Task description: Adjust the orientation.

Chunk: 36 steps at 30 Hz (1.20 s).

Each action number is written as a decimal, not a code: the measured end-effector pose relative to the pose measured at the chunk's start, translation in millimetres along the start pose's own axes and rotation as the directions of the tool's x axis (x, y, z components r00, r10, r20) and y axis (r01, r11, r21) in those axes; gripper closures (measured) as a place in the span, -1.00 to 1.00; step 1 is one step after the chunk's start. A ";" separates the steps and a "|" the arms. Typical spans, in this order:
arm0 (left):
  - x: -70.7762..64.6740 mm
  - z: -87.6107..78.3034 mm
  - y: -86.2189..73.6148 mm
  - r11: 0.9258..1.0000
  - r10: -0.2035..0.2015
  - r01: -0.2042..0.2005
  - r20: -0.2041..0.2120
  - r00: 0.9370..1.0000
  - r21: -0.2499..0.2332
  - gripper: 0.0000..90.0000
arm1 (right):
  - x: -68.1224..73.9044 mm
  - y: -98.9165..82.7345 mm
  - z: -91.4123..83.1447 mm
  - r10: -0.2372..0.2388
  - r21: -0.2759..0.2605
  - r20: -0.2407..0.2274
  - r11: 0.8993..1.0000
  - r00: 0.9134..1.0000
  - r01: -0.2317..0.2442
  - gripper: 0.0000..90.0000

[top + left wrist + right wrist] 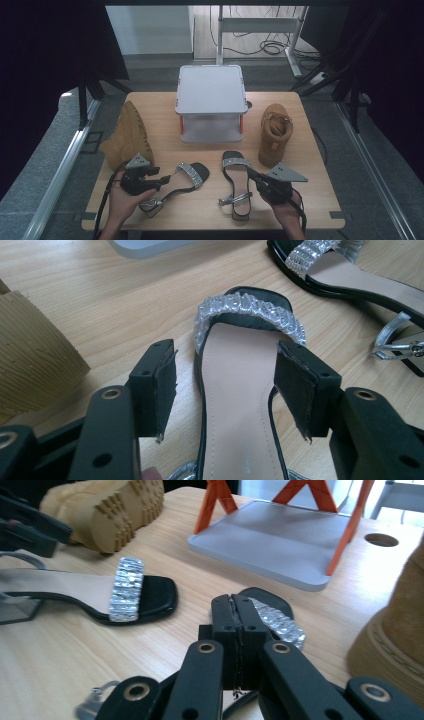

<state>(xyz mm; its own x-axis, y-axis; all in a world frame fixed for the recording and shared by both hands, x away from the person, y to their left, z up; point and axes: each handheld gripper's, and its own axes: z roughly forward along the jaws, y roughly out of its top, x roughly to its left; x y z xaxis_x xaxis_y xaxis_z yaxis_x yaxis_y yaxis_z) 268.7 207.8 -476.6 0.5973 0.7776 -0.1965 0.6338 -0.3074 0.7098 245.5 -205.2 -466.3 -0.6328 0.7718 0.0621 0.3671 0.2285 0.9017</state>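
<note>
Two black sandals with glittering toe straps lie near the table's front. My left gripper is open, its pads either side of the left sandal just behind the toe strap, not pressing on it. My right gripper is shut, pads flat together, with nothing visible between them. It hangs just over the right sandal, whose toe strap shows past the fingertips. The left sandal also lies at the left of the right gripper view.
A tan boot lies on its side at the left. A second one stands at the right. A grey two-level shelf with orange legs occupies the back middle of the wooden table.
</note>
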 end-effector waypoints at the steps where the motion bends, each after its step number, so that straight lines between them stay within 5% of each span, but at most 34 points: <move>1: 0.2 0.5 -0.1 1.000 -0.001 0.001 0.001 1.000 0.004 -0.06 | 1.6 0.5 -0.8 0.004 -0.001 -0.008 1.000 1.000 -0.004 0.97; 20: 2.0 4.1 -1.5 1.000 -0.008 0.008 -0.003 1.000 0.027 -0.09 | 52.1 -7.7 2.6 -0.022 0.086 -0.082 0.996 0.996 0.029 0.98; 25: 1.0 6.5 -1.9 0.999 -0.007 0.007 -0.004 1.000 0.036 -0.10 | 76.1 -19.0 6.2 -0.074 0.146 -0.123 0.985 0.990 0.092 0.98; 36: 4.0 3.3 -2.2 0.999 -0.014 0.015 -0.013 1.000 0.029 -0.10 | 87.9 -41.1 12.8 -0.081 0.227 -0.148 0.967 0.986 0.113 0.98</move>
<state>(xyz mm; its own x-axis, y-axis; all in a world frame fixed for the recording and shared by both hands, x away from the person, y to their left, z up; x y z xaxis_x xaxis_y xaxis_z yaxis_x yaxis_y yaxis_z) 271.4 209.8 -481.2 0.5818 0.7889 -0.1979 0.6566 -0.3121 0.6866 183.5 -139.1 -503.3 -0.7542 0.6547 0.0515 0.4382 0.4433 0.7819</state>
